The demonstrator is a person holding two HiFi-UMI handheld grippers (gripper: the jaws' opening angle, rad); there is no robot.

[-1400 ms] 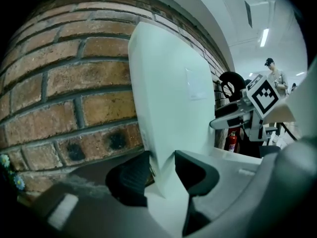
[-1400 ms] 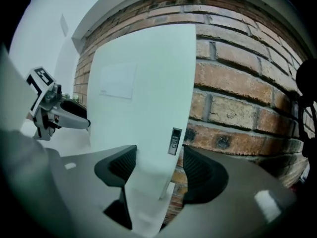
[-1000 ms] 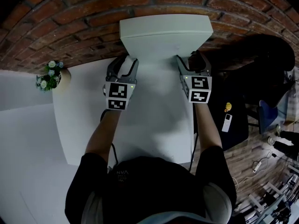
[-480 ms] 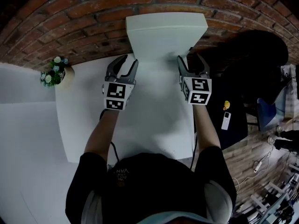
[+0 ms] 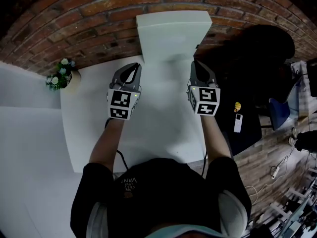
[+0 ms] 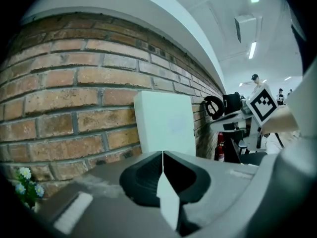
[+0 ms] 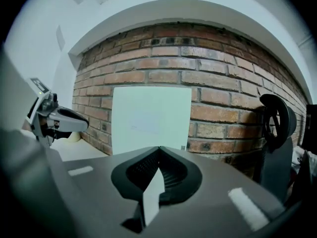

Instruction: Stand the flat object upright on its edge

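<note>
The flat white box point(image 5: 173, 33) stands upright on its edge at the back of the white table point(image 5: 163, 123), against the brick wall point(image 5: 99, 14). Neither gripper touches it. My left gripper point(image 5: 130, 67) is a little in front of the box's left side; its jaws are closing, they meet tip to tip, and nothing is between them. My right gripper point(image 5: 197, 66) is in front of the box's right side, shut and empty. The left gripper view shows the box point(image 6: 166, 125) beyond the left gripper point(image 6: 162, 153). The right gripper view has the box point(image 7: 151, 118) straight ahead of the right gripper point(image 7: 159, 148).
A small pot of flowers point(image 5: 62, 76) sits at the table's back left corner. Right of the table is a dark surface with a small white device point(image 5: 238, 124) and a black chair point(image 5: 262, 53). The table's right edge runs close beside my right arm.
Both grippers have drawn back from the box's sides toward me and their jaws have closed. The box stays standing against the wall.
</note>
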